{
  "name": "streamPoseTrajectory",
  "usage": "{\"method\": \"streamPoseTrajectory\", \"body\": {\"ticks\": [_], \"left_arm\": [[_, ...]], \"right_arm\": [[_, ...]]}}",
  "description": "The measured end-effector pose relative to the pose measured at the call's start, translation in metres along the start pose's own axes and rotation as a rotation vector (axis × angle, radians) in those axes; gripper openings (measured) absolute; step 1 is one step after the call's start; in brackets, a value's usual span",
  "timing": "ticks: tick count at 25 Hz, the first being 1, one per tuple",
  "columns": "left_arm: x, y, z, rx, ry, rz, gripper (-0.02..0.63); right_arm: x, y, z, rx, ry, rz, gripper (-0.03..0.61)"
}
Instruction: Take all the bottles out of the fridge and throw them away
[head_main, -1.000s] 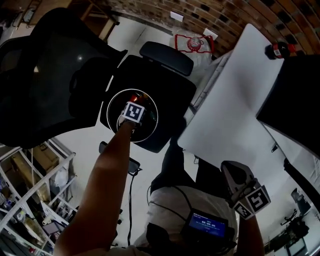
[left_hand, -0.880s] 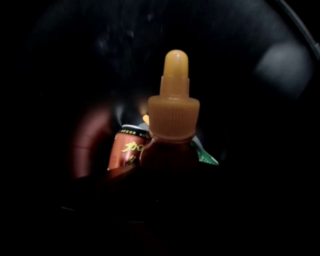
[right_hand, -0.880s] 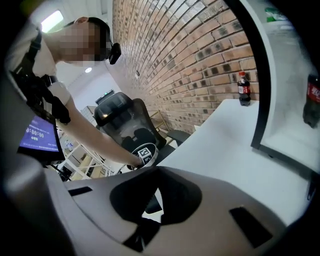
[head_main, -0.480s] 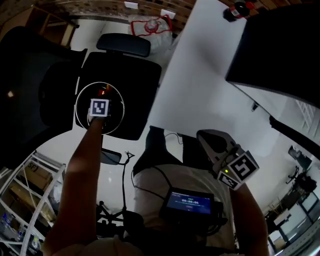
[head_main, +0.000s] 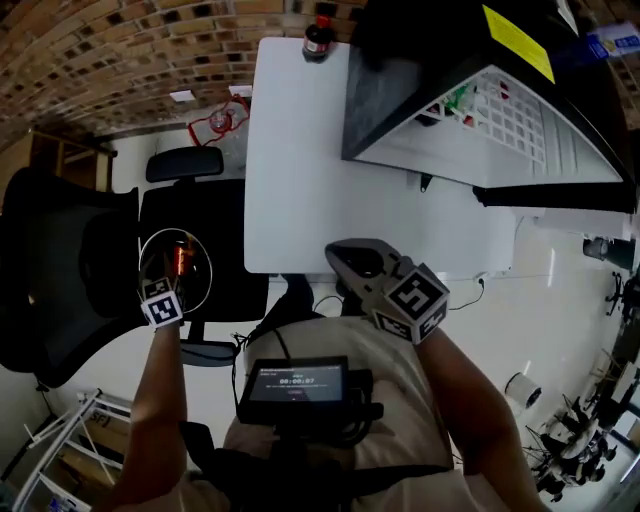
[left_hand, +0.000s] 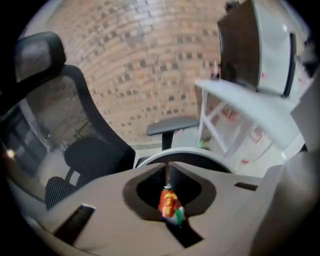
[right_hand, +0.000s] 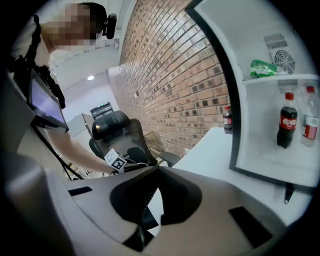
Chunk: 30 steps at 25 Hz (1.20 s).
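Observation:
An orange-labelled bottle (head_main: 180, 260) lies in the white-rimmed bin (head_main: 200, 255) on the black chair seat. My left gripper (head_main: 165, 290) hangs above the bin's near rim. In the left gripper view its jaws (left_hand: 166, 172) have just been closing and now meet with nothing between them, and the bottle (left_hand: 170, 205) shows below through their gap. My right gripper (head_main: 350, 258) is shut and empty at the table's near edge, pointing toward the open fridge (head_main: 480, 110). Inside stand a cola bottle (right_hand: 285, 127) and a red-labelled bottle (right_hand: 310, 125); a green one (right_hand: 266, 68) lies on the shelf above.
A dark bottle (head_main: 318, 40) stands on the white table (head_main: 300, 150) at its far edge, beside the fridge door. A black office chair (head_main: 60, 260) with a tall back stands left of the bin. A brick wall runs behind.
My left gripper has risen out of the bin and its jaws have closed empty. The right gripper has lifted a little. The view has swung toward the table and the fridge.

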<state>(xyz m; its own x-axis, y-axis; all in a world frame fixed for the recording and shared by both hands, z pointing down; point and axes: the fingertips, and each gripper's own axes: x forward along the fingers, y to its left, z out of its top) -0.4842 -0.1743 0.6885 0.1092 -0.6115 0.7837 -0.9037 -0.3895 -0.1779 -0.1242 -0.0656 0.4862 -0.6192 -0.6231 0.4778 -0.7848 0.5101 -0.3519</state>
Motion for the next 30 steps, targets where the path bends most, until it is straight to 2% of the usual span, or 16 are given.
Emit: {"method": "streamPoseTrajectory", "body": {"ticks": [1,3,5,7,9,12,16,18,21,27,30], "left_arm": [[-0.014,-0.008,0.003,-0.034,-0.029,-0.046,0.013],[-0.039,-0.029,0.012,-0.132,-0.083,-0.168,0.012],[-0.058,-0.060,0.030,-0.251,-0.123,-0.318,0.011],[-0.076,-0.100,0.057,-0.307,-0.163,-0.472,0.009],[-0.093,-0.145,0.097,-0.288,-0.224,-0.609,0.011],[-0.120,-0.210,0.150,-0.241,-0.307,-0.773,0.011],[-0.159,-0.288,0.184,-0.090,-0.324,-0.954,0.011],[-0.169,-0.311,0.198,-0.035,-0.324,-1.003,0.009],[-0.165,-0.327,0.215,-0.017,-0.336,-1.028,0.009],[-0.169,-0.377,0.244,0.031,-0.334,-1.004,0.008],[-0.181,-0.418,0.258,0.101,-0.339,-1.013,0.008]], "right_arm": [[-0.007,-0.002,-0.001,0.003,-0.005,-0.011,0.005],[-0.021,-0.005,-0.004,0.015,-0.016,-0.034,0.005],[-0.030,-0.007,-0.006,0.033,-0.035,-0.055,0.005],[-0.037,-0.012,-0.005,0.042,-0.061,-0.077,0.005],[-0.044,-0.021,0.002,0.034,-0.097,-0.109,0.005],[-0.063,-0.039,0.011,0.040,-0.148,-0.169,0.005],[-0.095,-0.060,0.012,0.068,-0.191,-0.248,0.005],[-0.109,-0.067,0.011,0.082,-0.209,-0.274,0.003],[-0.129,-0.080,0.003,0.107,-0.238,-0.306,0.004],[-0.169,-0.119,-0.010,0.161,-0.295,-0.337,0.003],[-0.194,-0.134,-0.014,0.171,-0.324,-0.333,0.005]]}}
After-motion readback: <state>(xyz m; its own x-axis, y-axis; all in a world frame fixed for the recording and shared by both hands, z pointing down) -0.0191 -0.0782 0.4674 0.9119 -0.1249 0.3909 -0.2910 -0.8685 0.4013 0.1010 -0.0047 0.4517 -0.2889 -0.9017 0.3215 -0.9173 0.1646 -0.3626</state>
